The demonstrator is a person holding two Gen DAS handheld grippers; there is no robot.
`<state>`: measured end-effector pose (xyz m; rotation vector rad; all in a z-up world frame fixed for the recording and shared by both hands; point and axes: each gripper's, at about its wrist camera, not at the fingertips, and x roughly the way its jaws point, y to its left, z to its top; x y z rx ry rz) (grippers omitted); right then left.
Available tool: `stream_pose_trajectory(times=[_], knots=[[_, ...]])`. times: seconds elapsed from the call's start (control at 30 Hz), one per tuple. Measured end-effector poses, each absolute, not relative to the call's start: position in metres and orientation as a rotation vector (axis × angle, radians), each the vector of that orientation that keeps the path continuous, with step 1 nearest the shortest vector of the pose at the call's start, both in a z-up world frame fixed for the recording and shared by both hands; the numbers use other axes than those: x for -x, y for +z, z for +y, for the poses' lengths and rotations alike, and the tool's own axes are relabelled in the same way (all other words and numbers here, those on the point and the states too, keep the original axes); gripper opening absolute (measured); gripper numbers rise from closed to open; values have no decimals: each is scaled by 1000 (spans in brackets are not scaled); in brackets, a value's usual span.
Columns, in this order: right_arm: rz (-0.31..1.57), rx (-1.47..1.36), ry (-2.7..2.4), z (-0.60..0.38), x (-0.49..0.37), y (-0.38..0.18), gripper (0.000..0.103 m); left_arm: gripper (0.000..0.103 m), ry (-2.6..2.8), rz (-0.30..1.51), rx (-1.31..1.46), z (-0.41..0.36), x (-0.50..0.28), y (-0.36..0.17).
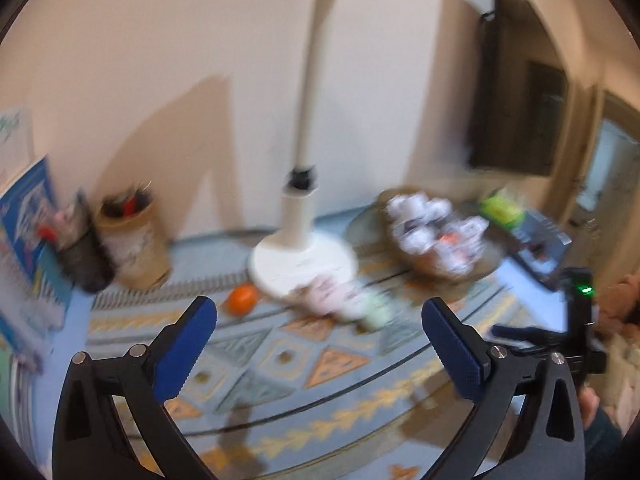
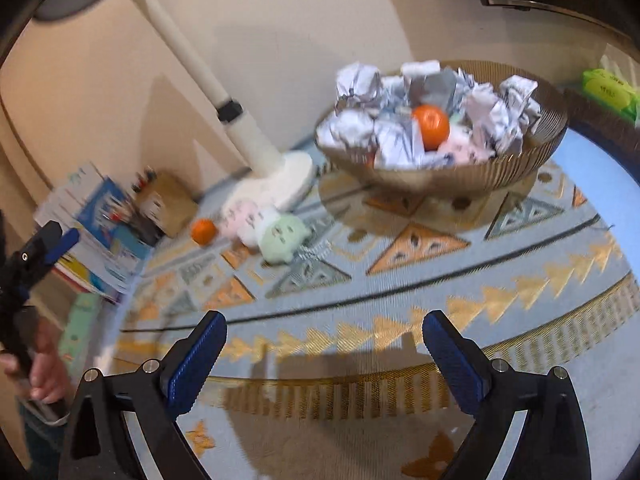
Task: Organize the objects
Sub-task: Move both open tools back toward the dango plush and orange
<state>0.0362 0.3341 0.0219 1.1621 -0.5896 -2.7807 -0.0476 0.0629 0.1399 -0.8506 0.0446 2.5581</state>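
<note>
Left gripper [image 1: 319, 326] and right gripper [image 2: 324, 342]: both spread wide, nothing held. Ahead of the right gripper, bowl [image 2: 472, 172] of crumpled paper with an orange [image 2: 431, 121]; ahead-left, loose orange [image 2: 204, 231] beside plush toys [image 2: 280, 236].

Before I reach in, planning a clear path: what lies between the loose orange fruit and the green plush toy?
In the right wrist view, a pink-and-white plush toy lies between the orange fruit and the green plush toy.

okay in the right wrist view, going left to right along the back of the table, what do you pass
Stack of books → loose orange → pink plush toy → green plush toy → ribbed bowl of crumpled paper.
</note>
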Motion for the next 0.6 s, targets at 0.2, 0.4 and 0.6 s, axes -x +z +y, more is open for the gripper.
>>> stream_pose_trajectory(times=[0.2, 0.4, 0.6], knots=[[-433, -1260, -2882, 318, -26, 10, 98, 102, 2595, -92, 1010, 52, 78, 58], [-280, -1327, -2900, 304, -20, 3, 98, 102, 2595, -133, 1040, 43, 79, 37], [-301, -1333, -2897, 307, -19, 2, 98, 102, 2667, -60, 1017, 42, 70, 41]])
